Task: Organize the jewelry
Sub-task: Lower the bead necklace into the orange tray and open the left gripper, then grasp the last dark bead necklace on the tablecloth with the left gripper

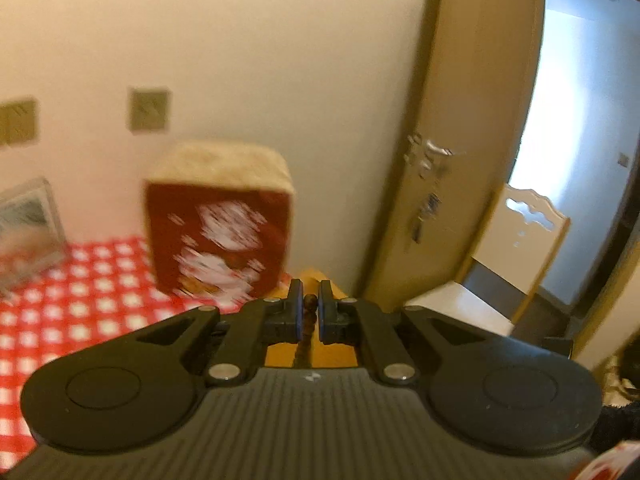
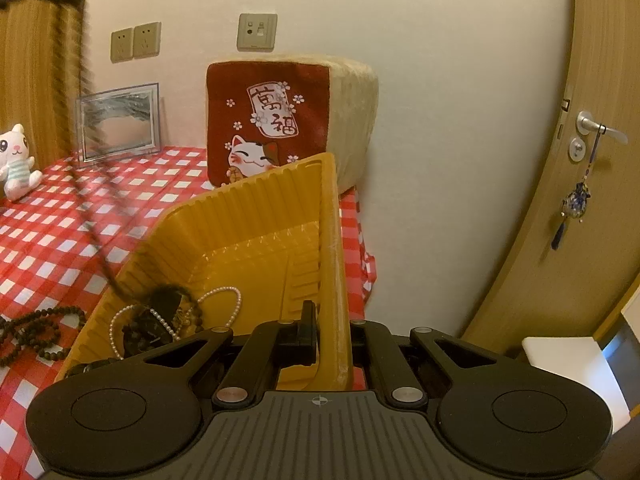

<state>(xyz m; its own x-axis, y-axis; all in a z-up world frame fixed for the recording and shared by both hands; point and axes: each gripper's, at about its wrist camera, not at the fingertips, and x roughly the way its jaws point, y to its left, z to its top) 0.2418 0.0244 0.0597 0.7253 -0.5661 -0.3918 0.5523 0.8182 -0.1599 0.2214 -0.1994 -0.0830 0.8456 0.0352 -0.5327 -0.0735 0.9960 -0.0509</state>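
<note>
My left gripper [image 1: 309, 307] is shut on a dark bead necklace [image 1: 309, 302], held high above the yellow tray [image 1: 316, 280]. In the right wrist view the same strand [image 2: 86, 184] hangs blurred from the top left down into the tray. My right gripper [image 2: 330, 326] is shut on the right wall of the yellow ribbed tray [image 2: 332, 240], which looks tilted. In the tray lie a white pearl necklace [image 2: 236, 304] and dark bead pieces [image 2: 164, 300]. Another dark bead necklace [image 2: 36, 332] lies on the red checked tablecloth [image 2: 60, 232], left of the tray.
A red and beige lucky-cat cushion [image 2: 280, 120] stands against the wall behind the tray. A clear picture frame [image 2: 118, 122] and a white plush cat [image 2: 16, 160] stand at the back left. A wooden door [image 2: 580, 200] with a hanging charm is to the right.
</note>
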